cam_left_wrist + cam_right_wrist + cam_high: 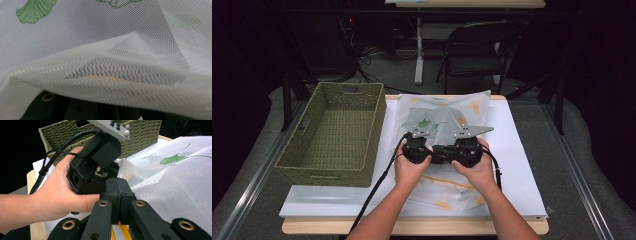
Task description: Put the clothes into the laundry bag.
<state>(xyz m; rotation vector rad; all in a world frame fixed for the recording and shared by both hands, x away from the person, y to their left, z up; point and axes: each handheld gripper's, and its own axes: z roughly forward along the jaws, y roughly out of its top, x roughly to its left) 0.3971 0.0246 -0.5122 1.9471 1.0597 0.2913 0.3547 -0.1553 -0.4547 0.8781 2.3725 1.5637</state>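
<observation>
A pale table (522,165) takes up the middle of the high view, with a woven green basket (334,132) standing on its left part. To the right of the basket, a white mesh cloth (447,112) printed with green and yellow leaves spreads from the far edge of the table down to the near edge, in the centre of the frame.

Both hands meet over the middle of the cloth, side by side and almost touching. The left hand (409,167) holds the left gripper (416,149), and the right hand (474,167) holds the right gripper (464,147) just to its right.

In the right gripper view, the right gripper (117,188) has its jaws pressed fully together at lower centre, and a fold of the cloth (175,185) seems pinched between them; the rest rises to the right of the frame. The left gripper shows at upper left of that view, right beside it.

In the left gripper view, the cloth (105,50) drapes across nearly the whole frame and covers the jaws, so I cannot tell how far they stand apart or whether they hold it.
</observation>
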